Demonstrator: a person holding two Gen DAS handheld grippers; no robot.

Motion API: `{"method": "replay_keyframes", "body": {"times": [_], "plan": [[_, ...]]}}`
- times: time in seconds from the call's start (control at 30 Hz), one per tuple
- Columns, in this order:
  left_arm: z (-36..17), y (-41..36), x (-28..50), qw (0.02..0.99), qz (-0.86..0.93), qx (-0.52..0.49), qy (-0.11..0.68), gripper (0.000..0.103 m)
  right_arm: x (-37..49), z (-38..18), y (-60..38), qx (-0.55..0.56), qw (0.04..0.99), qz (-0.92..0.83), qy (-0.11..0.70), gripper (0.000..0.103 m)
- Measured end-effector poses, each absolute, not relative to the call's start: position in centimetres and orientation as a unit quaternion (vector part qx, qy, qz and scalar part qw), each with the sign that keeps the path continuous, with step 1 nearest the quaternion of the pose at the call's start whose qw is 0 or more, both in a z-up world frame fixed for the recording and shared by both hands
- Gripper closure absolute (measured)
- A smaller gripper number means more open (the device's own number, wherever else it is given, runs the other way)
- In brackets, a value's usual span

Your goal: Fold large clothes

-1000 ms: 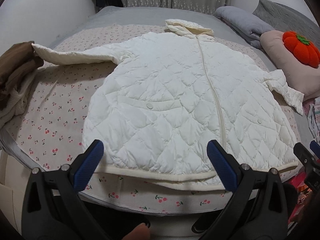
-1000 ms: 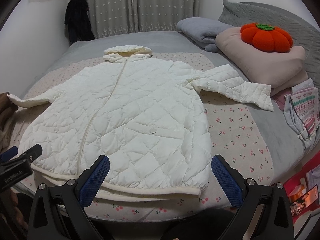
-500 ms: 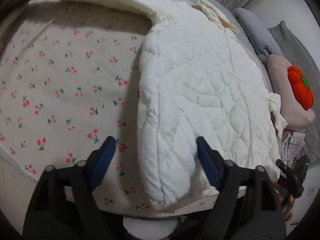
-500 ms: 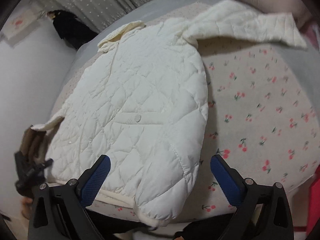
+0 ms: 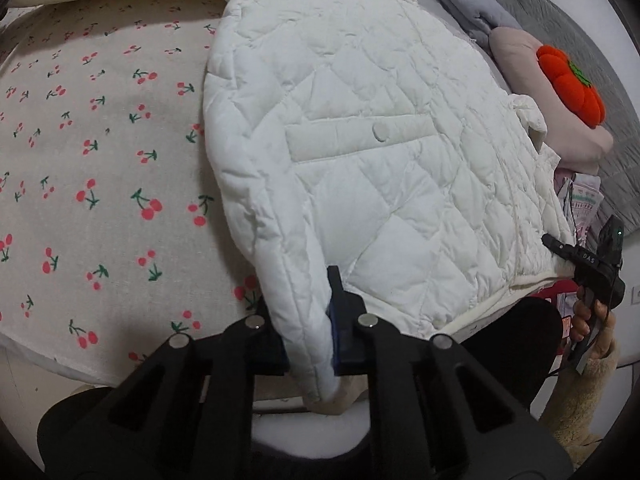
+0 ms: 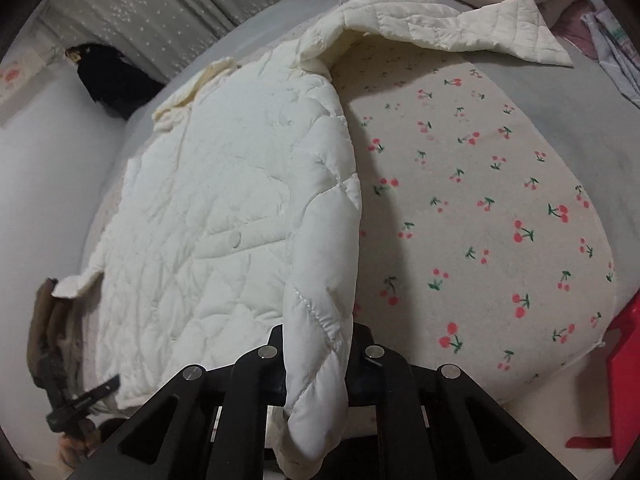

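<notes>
A white quilted jacket [image 5: 380,140] lies front up on a cherry-print sheet [image 5: 100,160], hood away from me. My left gripper [image 5: 308,320] is shut on the jacket's lower left side edge near the hem. My right gripper [image 6: 316,360] is shut on the jacket [image 6: 224,208] at its lower right side edge near the hem. Both sleeves lie spread outward, the right sleeve [image 6: 460,24] toward the pillows. The right gripper also shows at the right edge of the left wrist view [image 5: 592,264].
A pink pillow [image 5: 560,120] with an orange pumpkin cushion [image 5: 568,84] and grey bedding [image 5: 472,8] lie at the bed's right. Folded brown clothes [image 6: 48,320] sit at the left. A red object [image 6: 624,380] stands by the bed's right front edge.
Both grippers moved in from the bed's foot to the jacket's lower corners and closed on its side edges; half a second ago both were open.
</notes>
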State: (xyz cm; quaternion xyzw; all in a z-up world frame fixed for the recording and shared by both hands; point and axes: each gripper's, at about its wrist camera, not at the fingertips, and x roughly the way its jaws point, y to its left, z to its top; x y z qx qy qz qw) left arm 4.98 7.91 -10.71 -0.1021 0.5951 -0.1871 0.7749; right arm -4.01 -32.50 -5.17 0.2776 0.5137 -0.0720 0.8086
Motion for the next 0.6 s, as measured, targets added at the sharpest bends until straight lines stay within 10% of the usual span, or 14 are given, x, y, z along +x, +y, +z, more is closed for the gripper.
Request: {"method": "replay_keyframes", "body": {"times": [0.1, 0.2, 0.27, 0.6], "plan": [[-10.0, 8.2, 4.9, 0.775, -0.179, -0.099, 0.597, 0.075, -3.4, -5.4, -31.2, 0.237, 0.814, -0.073, 0.525, 0.084], [-8.3, 8.0, 5.2, 0.8, -0.125, -0.035, 0.586, 0.024, -3.0, -3.5, -30.5, 0.193, 0.826, -0.09, 0.523, 0.055], [-6.5, 8.4, 5.4, 0.823, -0.102, -0.008, 0.559, 0.021, -3.1, -2.2, -31.2, 0.178, 0.838, -0.095, 0.507, 0.028], [-2.6, 13.9, 12.0, 0.854, -0.044, -0.075, 0.512, 0.021, 0.6, 1.4, -37.3, 0.199, 0.855, -0.12, 0.463, 0.026]]}}
